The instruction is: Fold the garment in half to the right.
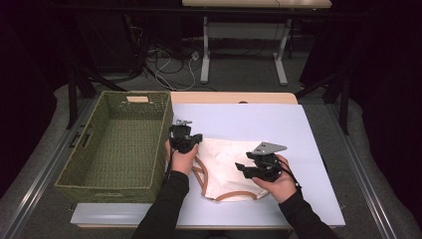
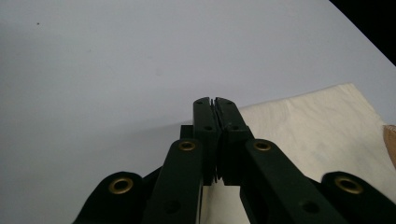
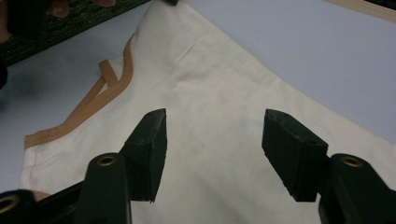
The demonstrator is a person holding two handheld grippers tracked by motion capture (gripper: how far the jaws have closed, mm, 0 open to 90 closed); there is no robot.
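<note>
One pale lilac mat (image 1: 278,124) covers the wooden table (image 1: 234,97); dark room, cables on floor. Cream cloth (image 1: 224,169) lies flat beside green basket (image 1: 84,172). Left gripper (image 1: 191,143) jaws together at cloth's edge; right gripper (image 1: 244,169) jaws apart above it.

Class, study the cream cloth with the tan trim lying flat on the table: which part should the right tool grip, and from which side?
Probably the cream cloth's right edge, approached from the right: it lies flat, so only an edge offers a lip.
</note>
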